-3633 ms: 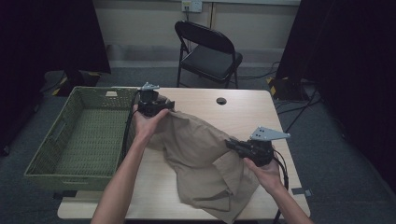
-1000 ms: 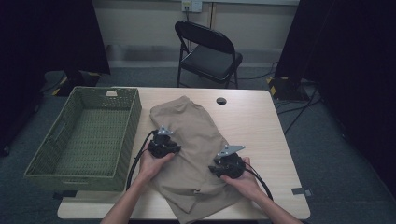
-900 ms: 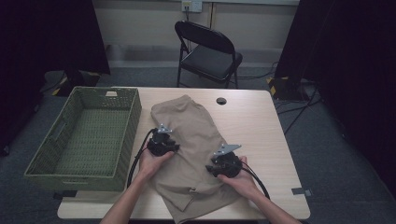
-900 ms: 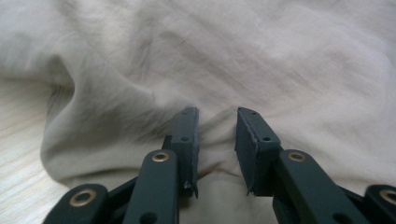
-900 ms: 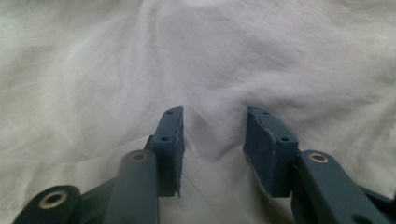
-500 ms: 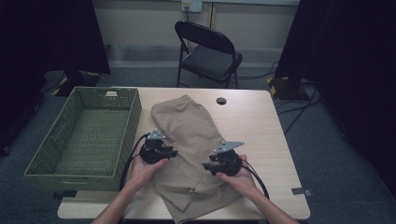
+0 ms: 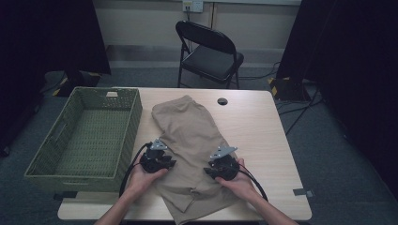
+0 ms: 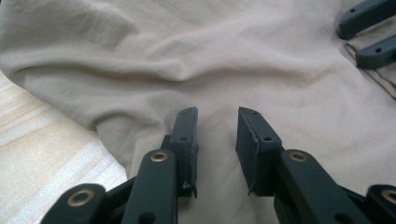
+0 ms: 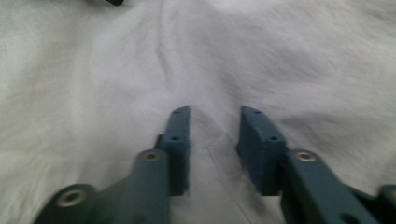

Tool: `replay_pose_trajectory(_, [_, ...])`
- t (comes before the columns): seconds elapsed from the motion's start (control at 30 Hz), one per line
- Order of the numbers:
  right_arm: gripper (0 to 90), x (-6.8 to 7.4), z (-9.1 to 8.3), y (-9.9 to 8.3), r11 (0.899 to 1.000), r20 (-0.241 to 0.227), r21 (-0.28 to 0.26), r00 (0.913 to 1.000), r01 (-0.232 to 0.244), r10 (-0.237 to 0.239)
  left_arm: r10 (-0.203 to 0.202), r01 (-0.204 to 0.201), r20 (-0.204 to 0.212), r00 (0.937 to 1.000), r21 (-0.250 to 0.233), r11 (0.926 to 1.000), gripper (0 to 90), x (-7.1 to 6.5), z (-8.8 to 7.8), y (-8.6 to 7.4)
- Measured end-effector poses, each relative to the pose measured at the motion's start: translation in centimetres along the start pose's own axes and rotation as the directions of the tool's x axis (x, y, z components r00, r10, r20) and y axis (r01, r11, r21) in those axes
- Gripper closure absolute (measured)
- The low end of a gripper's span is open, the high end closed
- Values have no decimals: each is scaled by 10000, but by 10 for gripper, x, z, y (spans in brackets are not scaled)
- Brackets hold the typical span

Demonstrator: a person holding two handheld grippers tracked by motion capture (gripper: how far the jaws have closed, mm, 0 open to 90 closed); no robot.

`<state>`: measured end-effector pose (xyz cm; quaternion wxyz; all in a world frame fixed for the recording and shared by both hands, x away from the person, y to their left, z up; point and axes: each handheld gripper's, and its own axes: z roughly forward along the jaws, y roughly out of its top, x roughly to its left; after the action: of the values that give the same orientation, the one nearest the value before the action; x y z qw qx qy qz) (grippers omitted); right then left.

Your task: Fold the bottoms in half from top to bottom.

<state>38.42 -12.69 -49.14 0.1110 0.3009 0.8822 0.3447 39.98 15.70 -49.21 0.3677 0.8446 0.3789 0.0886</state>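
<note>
A khaki garment [image 7: 187, 126] lies spread flat on the wooden table [image 7: 256, 131], its waist end toward the person. My left gripper [image 7: 172, 163] rests at the garment's near left edge, pointing inward. Its jaws [image 8: 217, 116] stand a little apart over the cloth, and nothing is pinched between them. My right gripper [image 7: 207, 171] sits on the garment's near right part, pointing left. Its jaws [image 9: 215, 114] have just been closing and still show a gap over a seam, with the cloth lying flat under them. The right gripper's jaw tips [image 8: 369, 32] appear at the top right of the left gripper view.
A green woven basket [image 7: 134, 117] stands on the table's left side, close to the garment. A black cable grommet [image 7: 222, 101] sits near the far edge. A black folding chair [image 7: 211, 51] stands beyond the table. Bare tabletop lies right of the garment.
The garment, earlier held up between both grippers, now lies flat. Over the last second my left gripper slid left and nearer to the garment's edge. The right hand stayed in place.
</note>
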Motion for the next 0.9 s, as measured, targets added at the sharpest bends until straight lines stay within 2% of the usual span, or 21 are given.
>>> replay_pose_trajectory(0.17, [812,-3,-6,-3,9999,-97,26,9999,-134,135,-13,13,-21,10000,-53,10000,687,2,0,0])
replay_pose_trajectory(0.23, [820,-4,-11,-3,9997,-133,-76,9997,-220,219,-14,13,-55,10000,-60,10000,683,2,0,0])
replay_pose_trajectory(0.37, [836,-5,-30,-4,9978,-279,-529,9988,-412,397,-39,38,-86,10000,-58,10000,675,2,0,0])
replay_pose_trajectory(0.47, [840,-5,-47,-9,9958,-338,-840,9988,-369,342,-143,141,-194,9997,-104,9998,657,3,0,0])
replay_pose_trajectory(0.53, [842,-6,-61,-15,9928,-388,-1114,9985,-432,391,-190,187,-269,9995,-89,9998,625,4,0,1])
replay_pose_trajectory(0.7, [850,-10,-92,-36,9858,-227,-1559,9980,-620,592,-204,203,-419,9989,-12,9998,613,6,2,3])
replay_pose_trajectory(0.8, [854,-9,-104,-48,9857,-260,-1539,9976,-680,647,-360,356,-405,9985,-101,9993,611,11,2,4])
replay_pose_trajectory(0.9, [859,-5,-110,-59,9896,-282,-1349,9985,-506,473,-374,369,-489,9981,-123,9992,611,12,2,4])
